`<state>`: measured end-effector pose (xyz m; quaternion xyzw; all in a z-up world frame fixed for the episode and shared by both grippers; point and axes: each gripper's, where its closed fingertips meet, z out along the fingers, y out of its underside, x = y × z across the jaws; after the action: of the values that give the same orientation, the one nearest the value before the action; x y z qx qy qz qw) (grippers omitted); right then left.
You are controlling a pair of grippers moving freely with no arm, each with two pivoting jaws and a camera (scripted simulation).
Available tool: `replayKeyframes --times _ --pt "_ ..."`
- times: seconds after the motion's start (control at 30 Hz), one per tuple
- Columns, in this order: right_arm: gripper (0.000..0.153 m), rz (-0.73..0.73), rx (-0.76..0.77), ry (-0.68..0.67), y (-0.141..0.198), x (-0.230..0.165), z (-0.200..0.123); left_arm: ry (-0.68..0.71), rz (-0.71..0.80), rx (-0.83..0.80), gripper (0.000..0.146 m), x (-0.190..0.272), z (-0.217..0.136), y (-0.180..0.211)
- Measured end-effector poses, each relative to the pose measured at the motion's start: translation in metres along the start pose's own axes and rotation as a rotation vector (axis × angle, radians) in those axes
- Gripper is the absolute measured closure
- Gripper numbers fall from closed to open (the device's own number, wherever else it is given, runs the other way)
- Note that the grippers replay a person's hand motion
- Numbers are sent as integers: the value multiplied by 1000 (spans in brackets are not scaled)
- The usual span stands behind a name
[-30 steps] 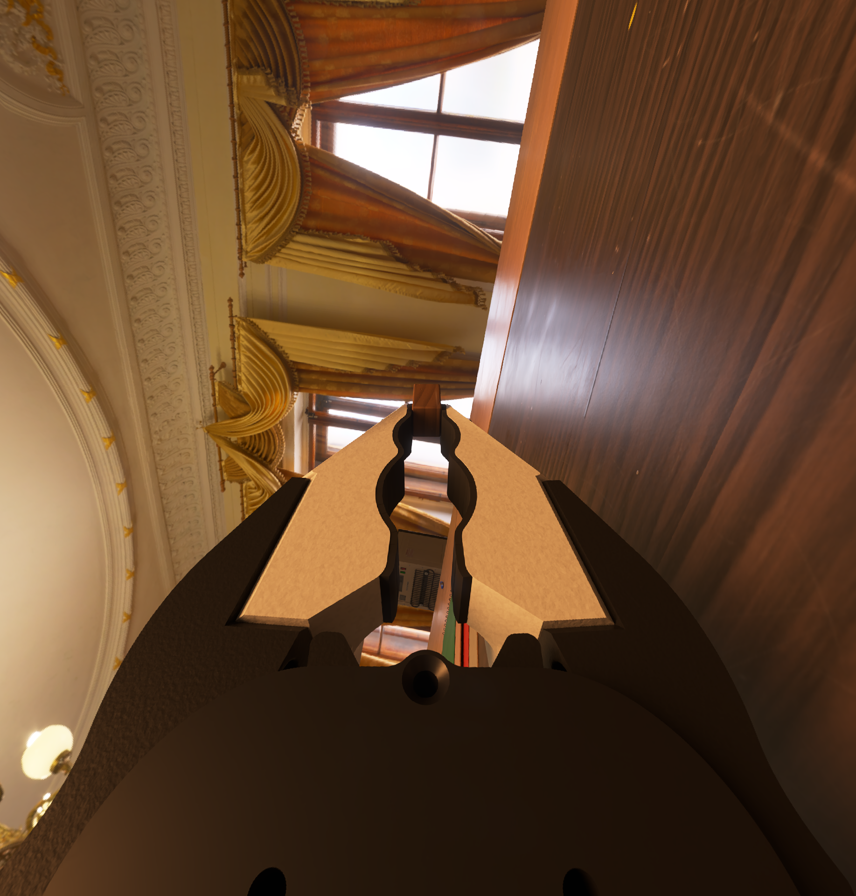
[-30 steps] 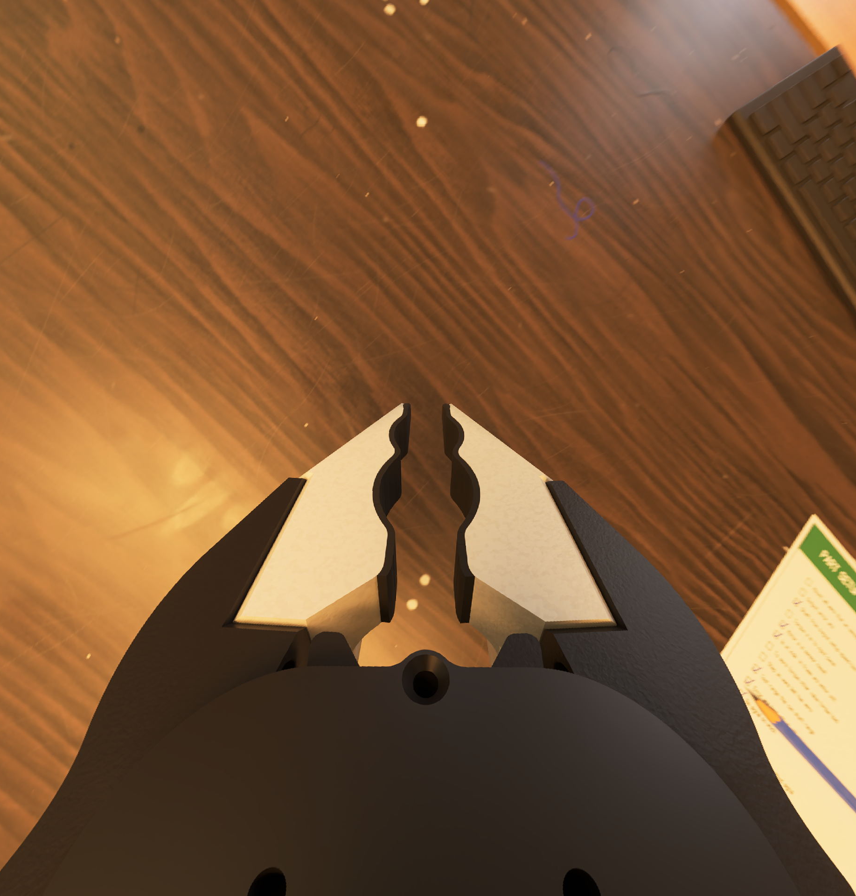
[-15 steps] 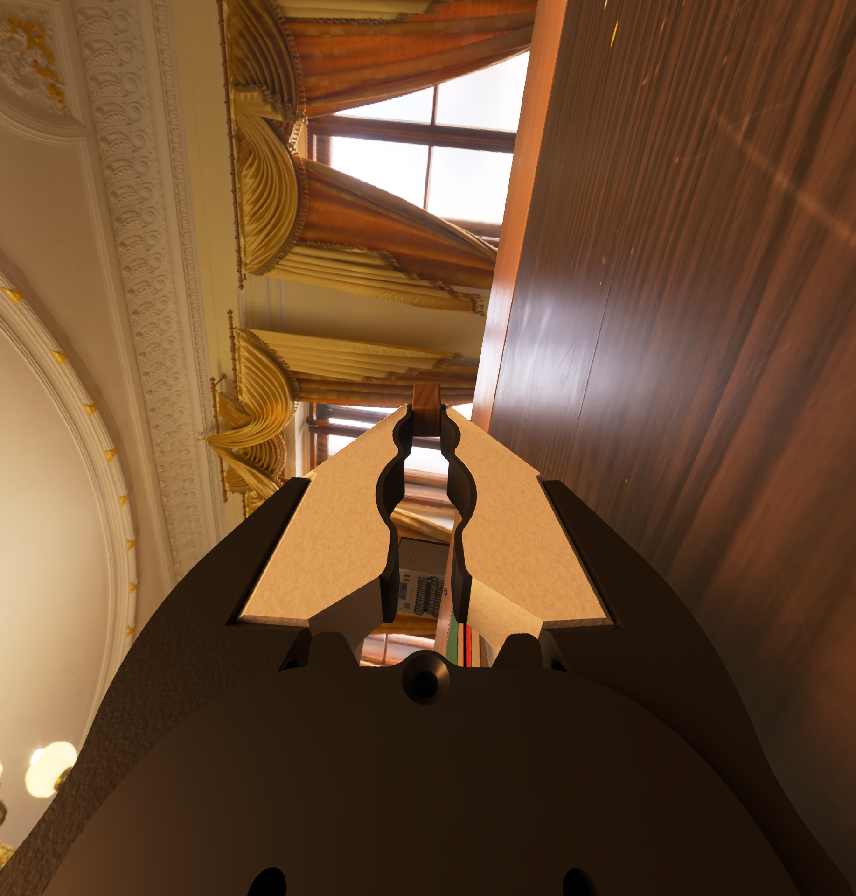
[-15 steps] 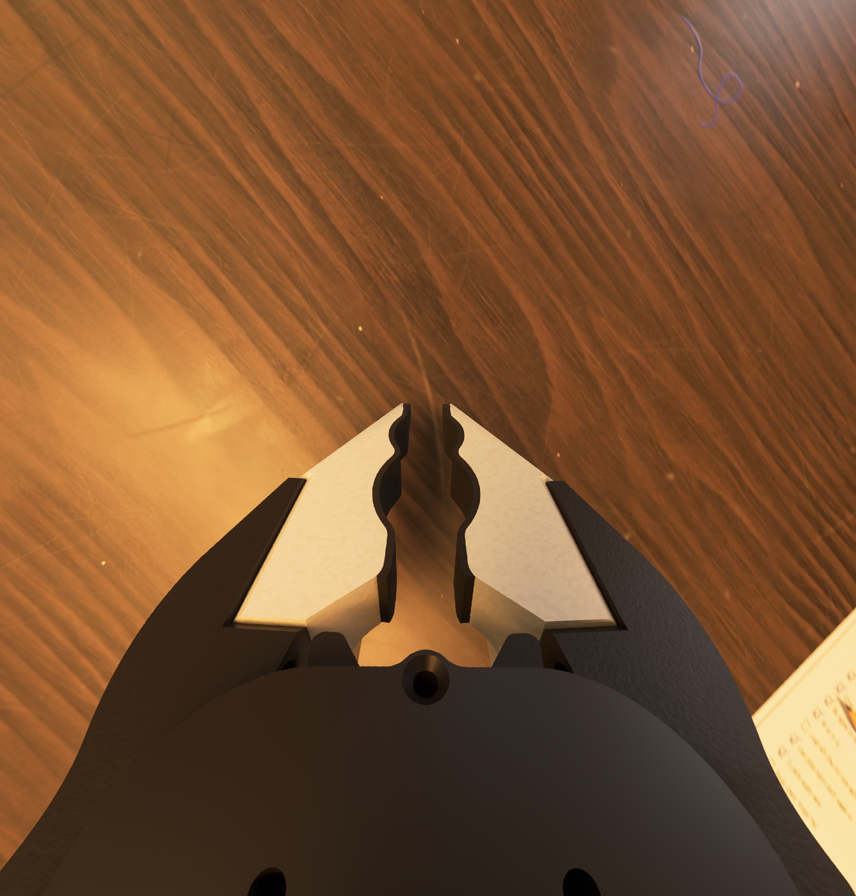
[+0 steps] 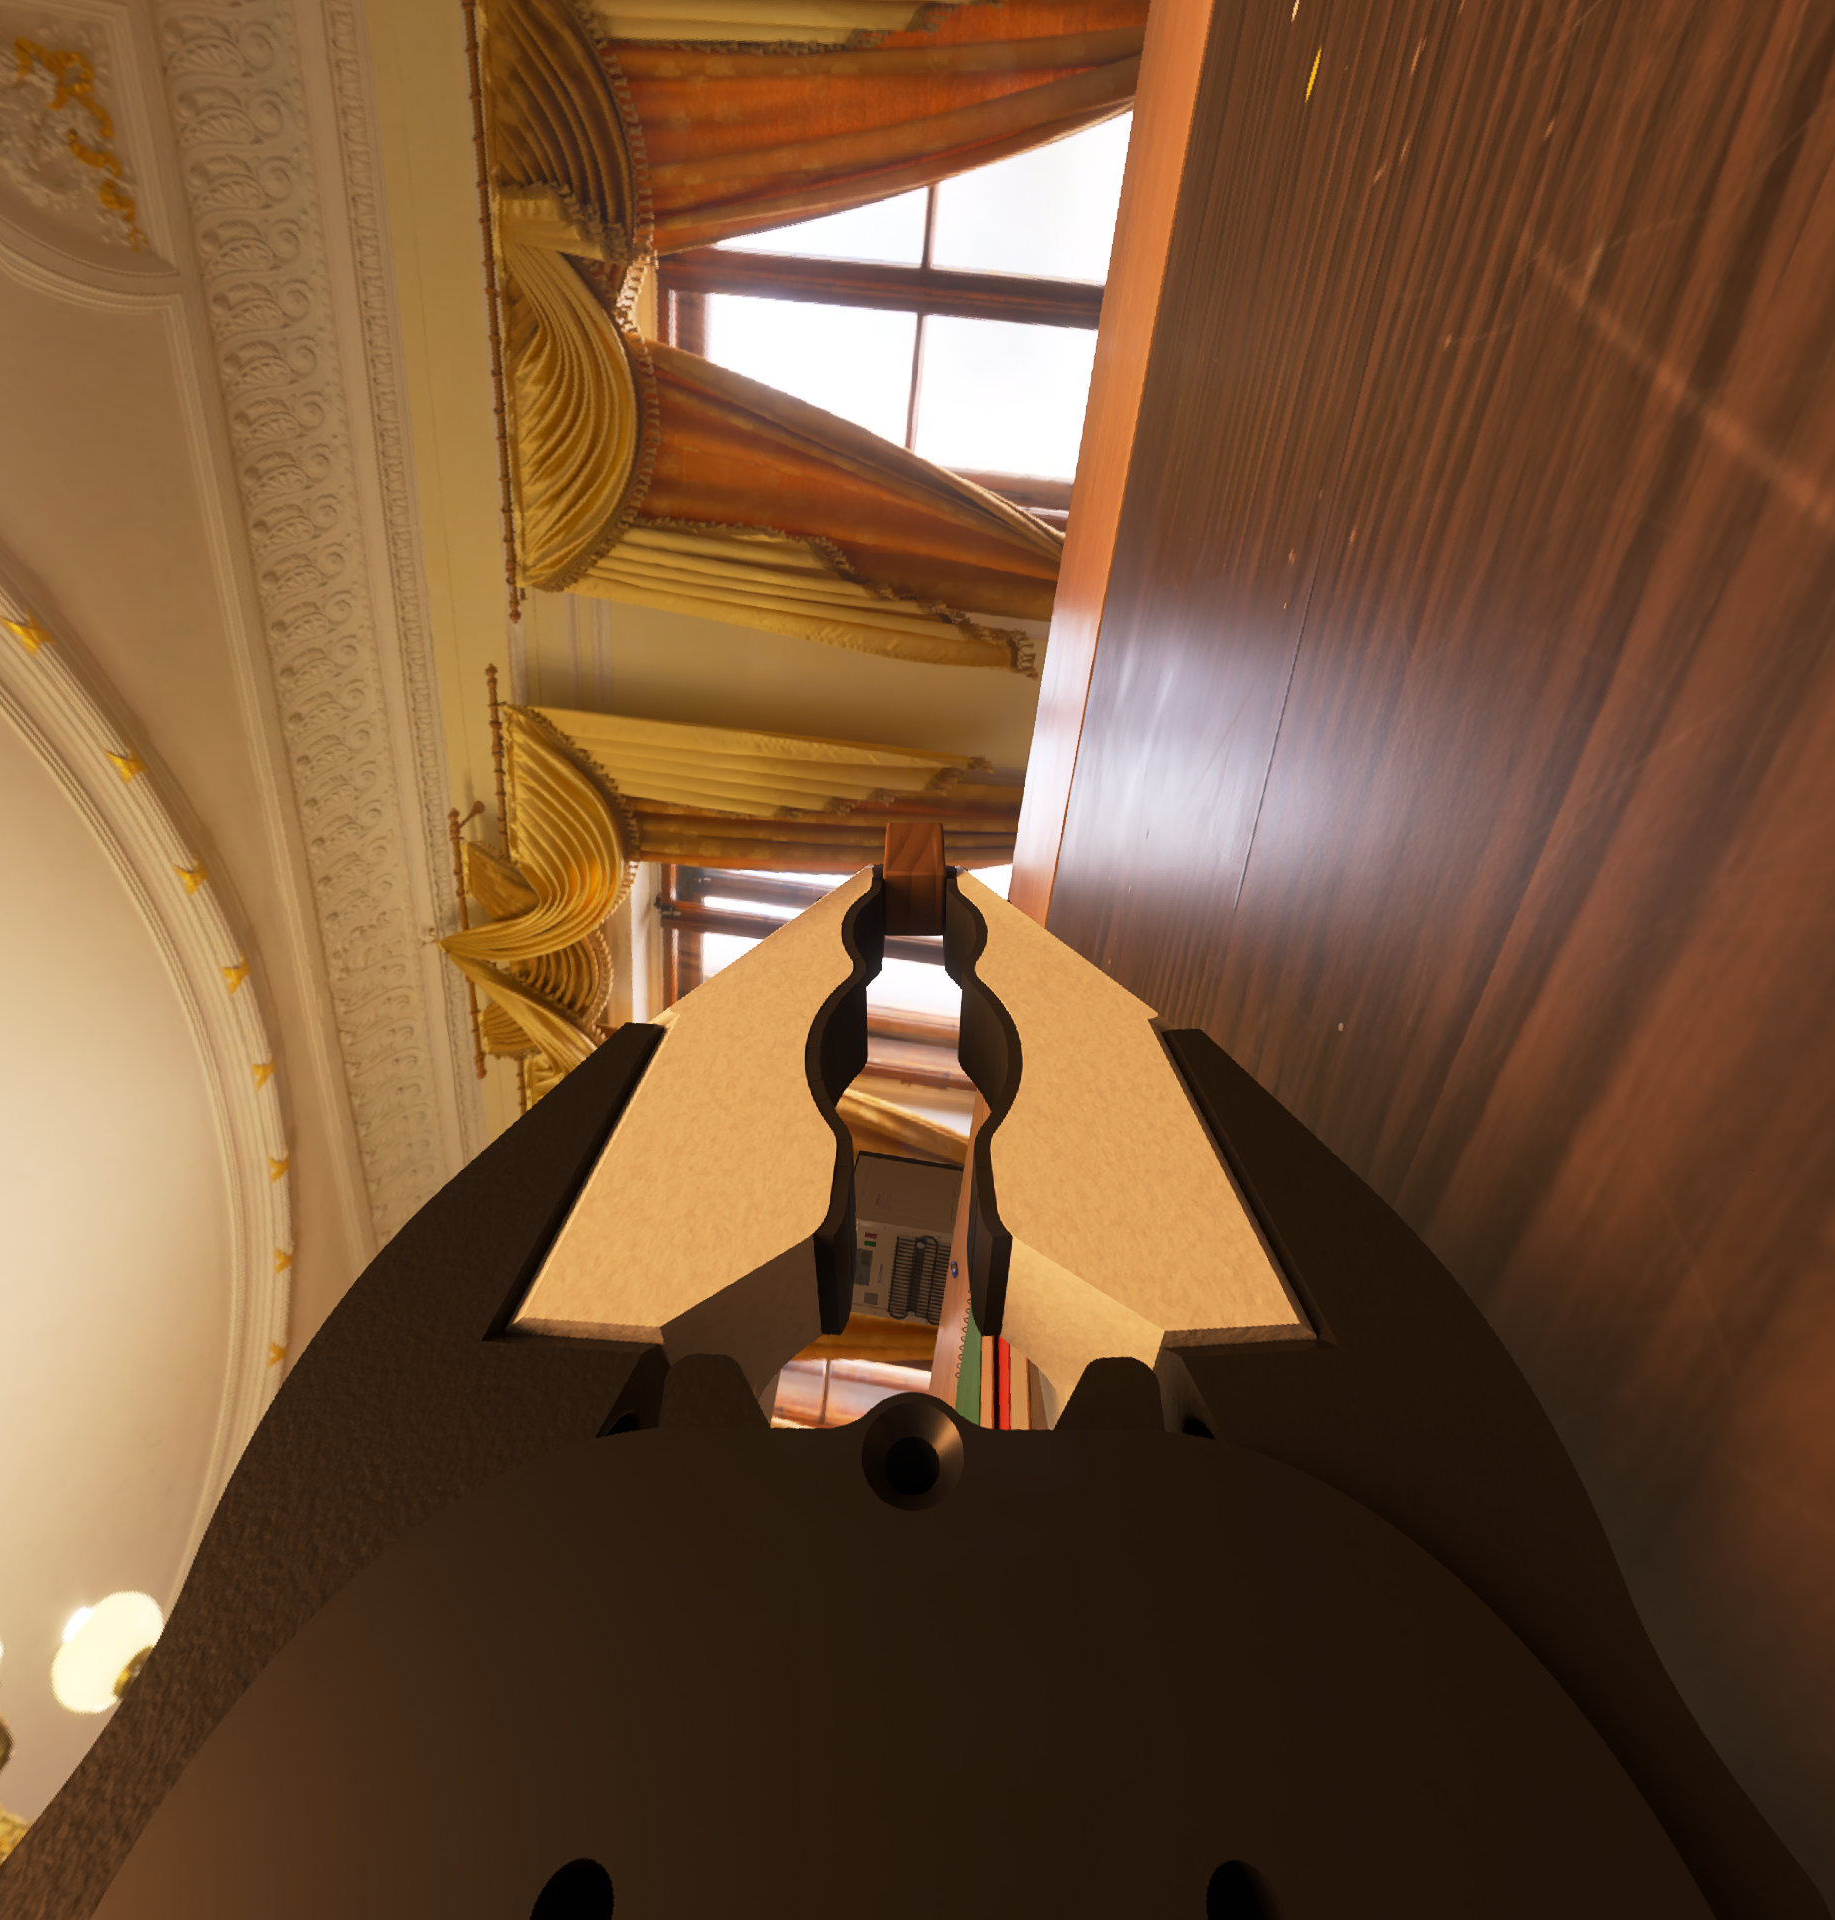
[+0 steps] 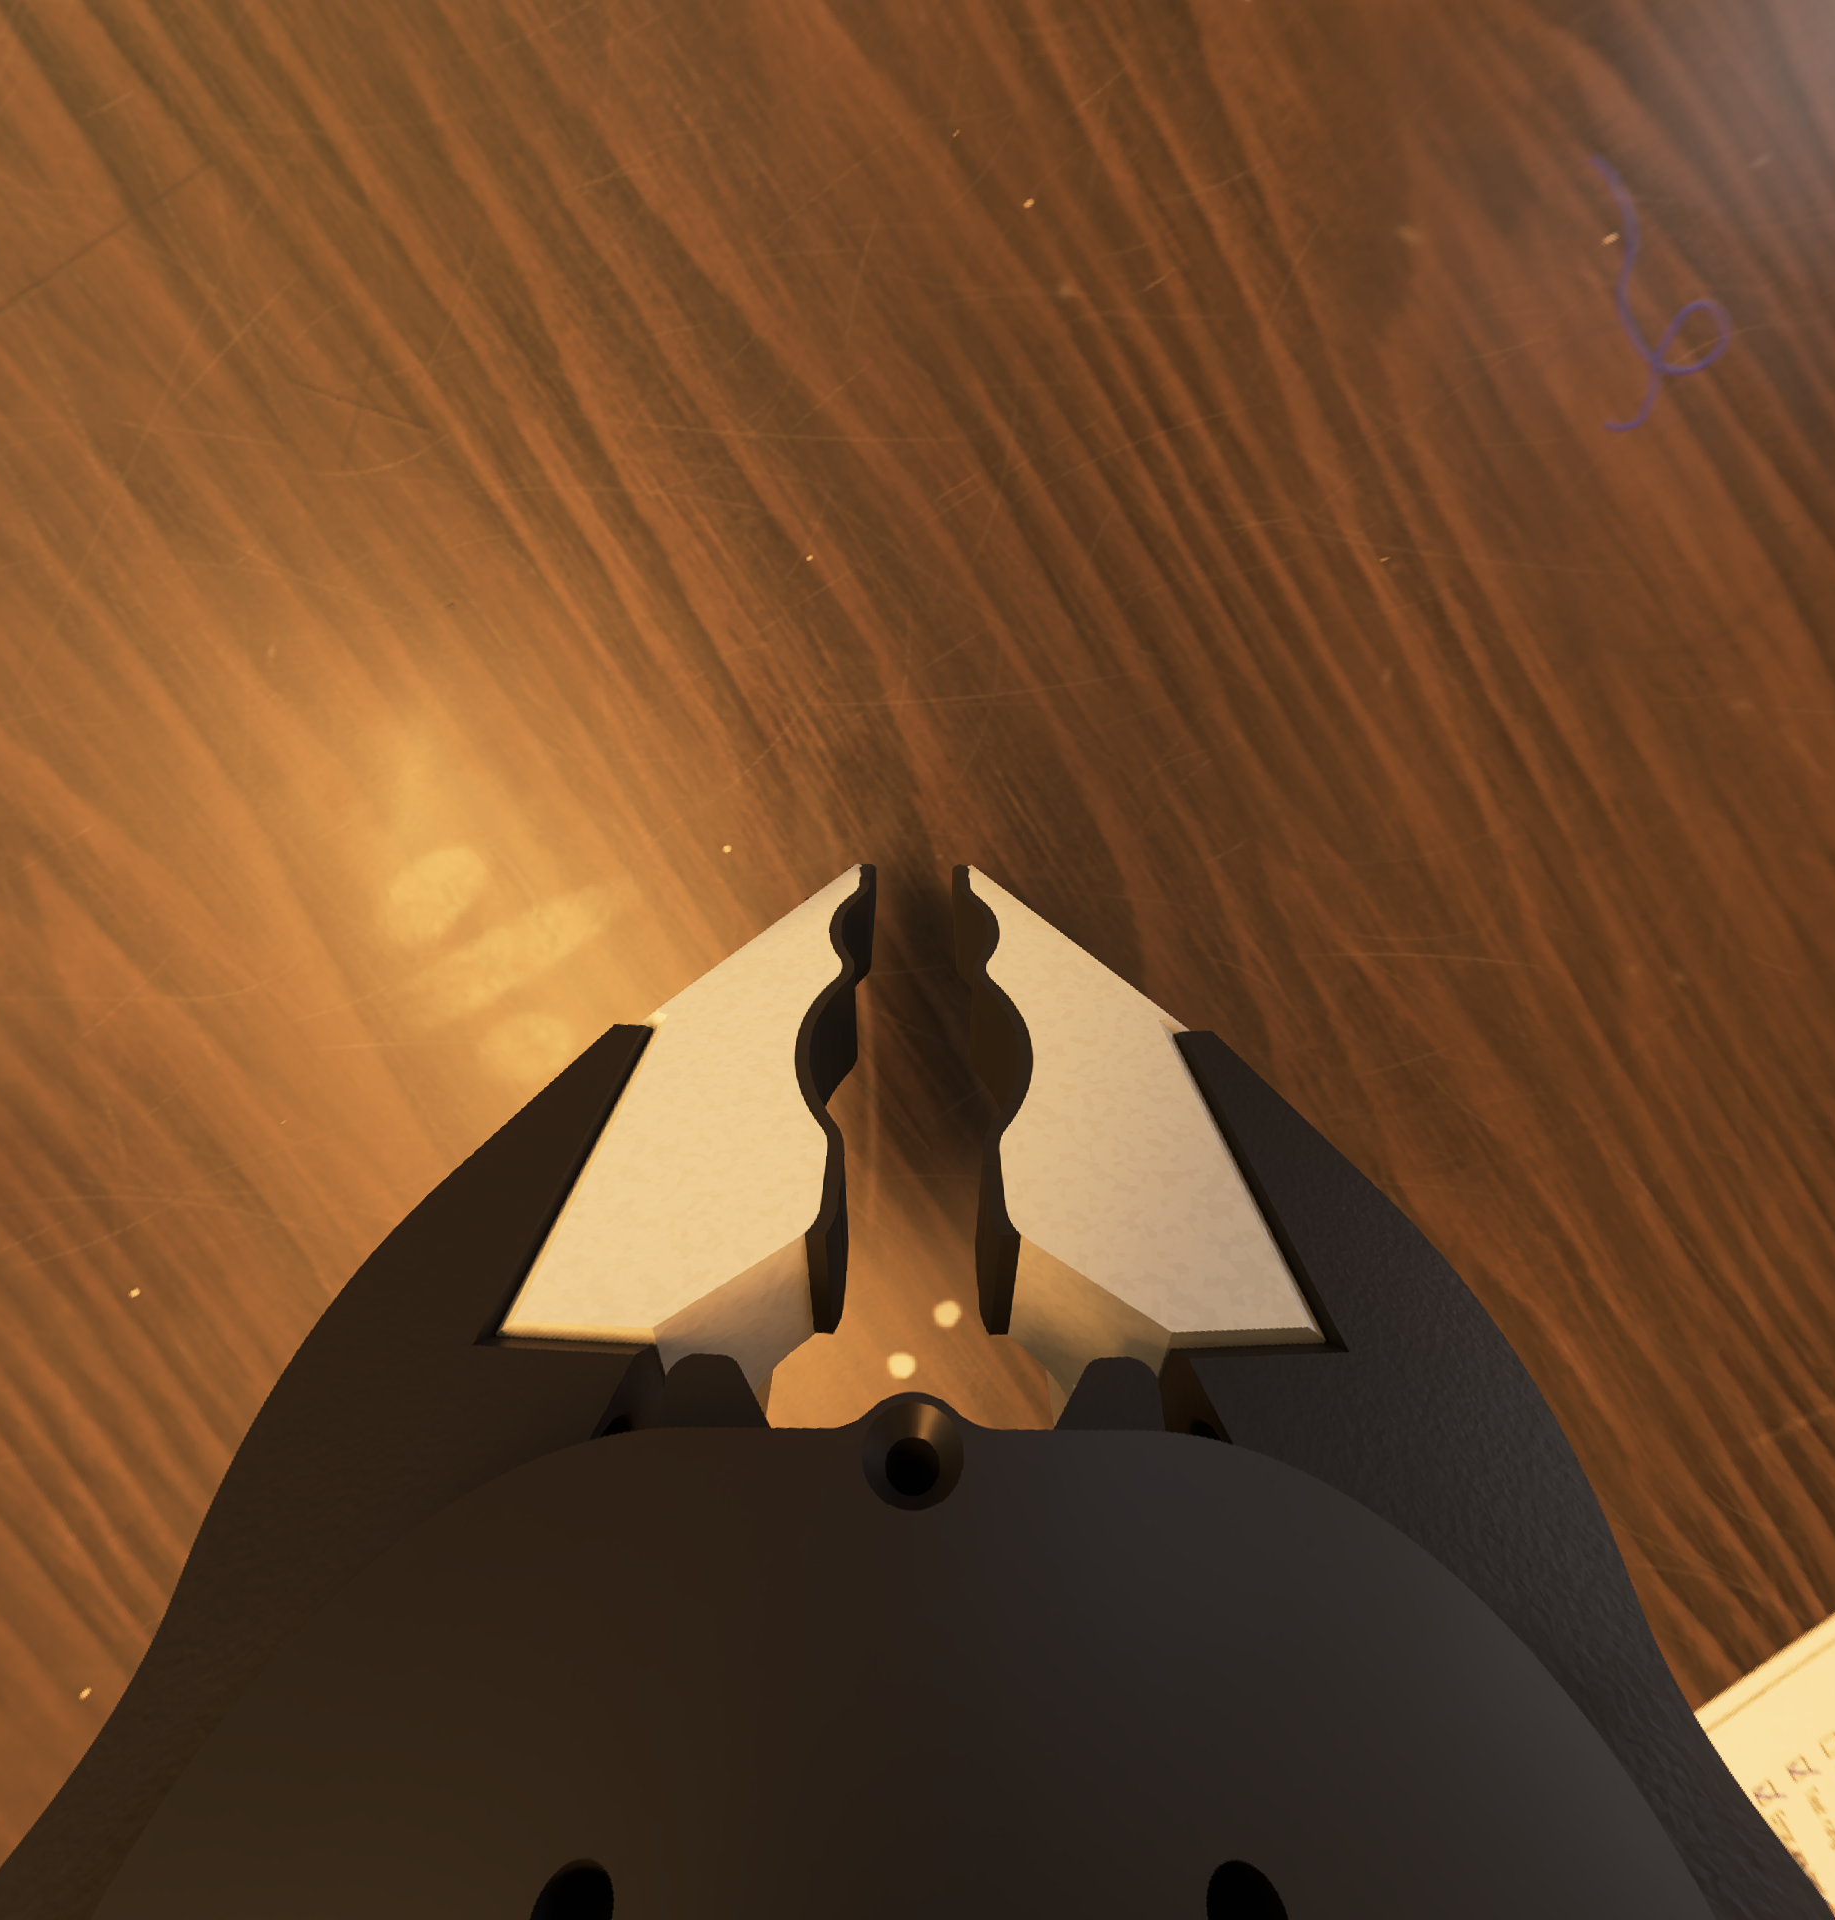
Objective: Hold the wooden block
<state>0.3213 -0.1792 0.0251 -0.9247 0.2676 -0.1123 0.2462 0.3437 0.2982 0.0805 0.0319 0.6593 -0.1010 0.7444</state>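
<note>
My left gripper [image 5: 913,883] is shut on a small brown wooden block [image 5: 913,850], pinched at the very fingertips and held in the air. This view is rolled sideways, so the dark wooden table [image 5: 1464,727] stands along the right. My right gripper [image 6: 913,883] points down at the table [image 6: 684,416], close above it. Its jaws are nearly together with a narrow gap, and nothing is between them. The block does not show in the right wrist view.
A sheet of printed paper [image 6: 1817,1756] lies at the lower right corner of the right wrist view, and a purple scribble [image 6: 1661,312] marks the table. Between the left fingers shows a grey box-like device [image 5: 902,1236]. Windows and curtains [image 5: 788,468] lie beyond the table edge.
The right gripper has moved over the table: the keyboard left the view, and the paper and scribble slid toward the right edge. The left gripper holds the block almost still.
</note>
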Motion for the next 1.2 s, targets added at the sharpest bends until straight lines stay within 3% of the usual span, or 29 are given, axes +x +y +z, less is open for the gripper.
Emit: replayKeyframes --times 0.13,1.2 --pt "139 14 -32 -49 4 -7 2 4 2 1 136 1 0 0" --pt "135 62 41 23 -17 -14 10 13 15 5 136 3 0 -1"
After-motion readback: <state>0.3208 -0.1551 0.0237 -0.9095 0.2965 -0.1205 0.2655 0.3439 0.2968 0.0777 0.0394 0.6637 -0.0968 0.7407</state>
